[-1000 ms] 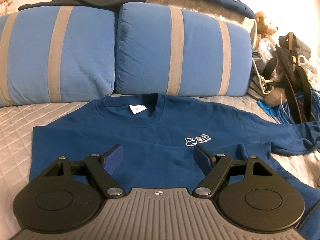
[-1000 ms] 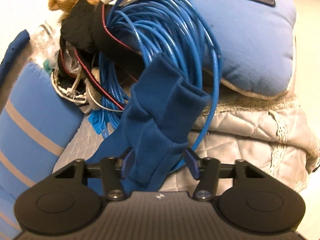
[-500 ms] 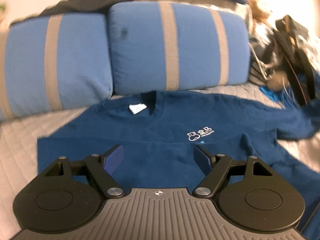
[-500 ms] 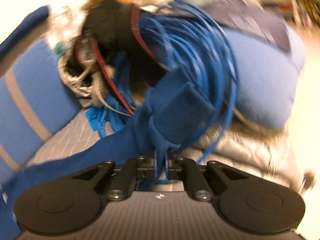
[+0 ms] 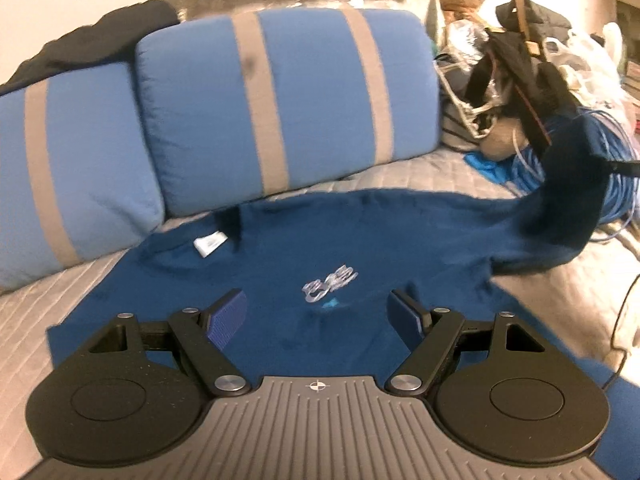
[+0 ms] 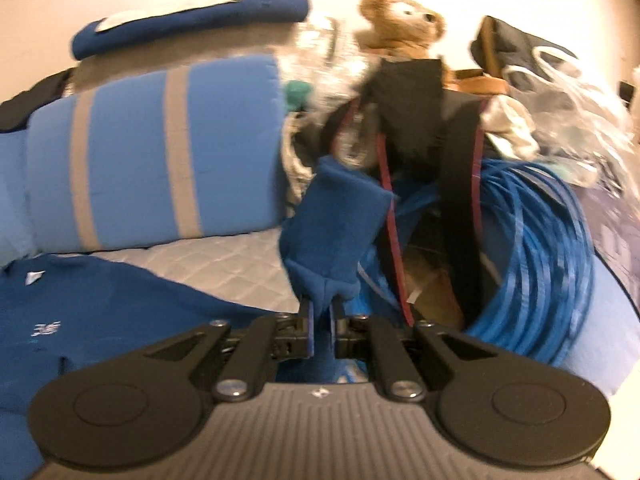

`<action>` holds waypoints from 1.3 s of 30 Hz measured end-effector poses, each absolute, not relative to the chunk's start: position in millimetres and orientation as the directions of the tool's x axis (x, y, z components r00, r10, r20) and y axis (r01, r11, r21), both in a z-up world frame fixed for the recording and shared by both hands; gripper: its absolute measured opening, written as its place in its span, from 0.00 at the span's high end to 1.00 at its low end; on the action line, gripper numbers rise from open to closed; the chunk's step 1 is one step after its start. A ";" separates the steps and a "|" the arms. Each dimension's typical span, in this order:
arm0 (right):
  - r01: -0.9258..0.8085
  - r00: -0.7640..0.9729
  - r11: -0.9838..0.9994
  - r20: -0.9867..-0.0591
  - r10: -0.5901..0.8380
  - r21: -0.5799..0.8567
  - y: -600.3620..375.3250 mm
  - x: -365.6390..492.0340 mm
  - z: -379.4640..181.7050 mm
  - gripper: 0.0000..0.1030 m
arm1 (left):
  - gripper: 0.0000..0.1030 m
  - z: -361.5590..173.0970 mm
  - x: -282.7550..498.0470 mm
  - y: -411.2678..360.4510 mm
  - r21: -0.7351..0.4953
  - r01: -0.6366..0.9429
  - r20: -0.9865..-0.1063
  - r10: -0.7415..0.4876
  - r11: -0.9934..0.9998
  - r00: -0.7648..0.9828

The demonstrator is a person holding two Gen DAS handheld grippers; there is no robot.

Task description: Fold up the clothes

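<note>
A dark blue sweatshirt lies flat on the quilted bed, collar toward the pillows, a white logo on its chest. My left gripper is open and empty, hovering over the lower chest. My right gripper is shut on the sweatshirt's sleeve cuff and holds it lifted off the bed. In the left wrist view the raised sleeve hangs at the far right. The sweatshirt body shows at the left of the right wrist view.
Two blue striped pillows stand behind the sweatshirt. A coil of blue cable, a black bag, a teddy bear and plastic bags are piled to the right. A folded blue garment lies on top of the pillows.
My right gripper shut on the sleeve cuff and lifted it, swinging left toward the sweatshirt body. The left gripper stayed open and turned slightly to the right.
</note>
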State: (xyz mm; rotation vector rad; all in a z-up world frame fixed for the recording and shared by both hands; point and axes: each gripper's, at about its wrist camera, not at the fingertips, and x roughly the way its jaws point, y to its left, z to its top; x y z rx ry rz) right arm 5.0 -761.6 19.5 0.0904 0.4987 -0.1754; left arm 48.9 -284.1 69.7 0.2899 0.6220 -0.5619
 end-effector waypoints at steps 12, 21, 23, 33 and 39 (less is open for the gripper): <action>0.040 0.860 0.999 -0.509 -0.029 0.010 -710.3 12.5 37.6 0.93 | 0.25 9.2 52.3 -248.3 -0.019 0.513 -0.581 -0.427 0.858 0.693; -0.086 0.851 0.996 -0.522 0.056 -0.034 -666.2 23.0 42.8 0.94 | 0.25 26.3 49.2 -250.3 0.036 0.459 -0.585 -0.353 0.888 0.730; -0.111 0.848 0.993 -0.525 0.074 -0.039 -654.3 26.3 42.6 0.94 | 0.25 31.9 49.7 -258.5 0.052 0.476 -0.595 -0.356 0.878 0.721; -0.231 0.847 0.966 -0.513 0.141 -0.116 -586.1 40.5 39.8 0.94 | 0.25 31.9 52.3 -273.5 -0.039 0.533 -0.580 -0.453 0.845 0.677; -0.312 0.853 0.923 -0.495 0.168 -0.224 -535.8 40.0 29.3 0.94 | 0.25 12.9 56.5 -246.5 -0.273 0.525 -0.538 -0.581 0.806 0.611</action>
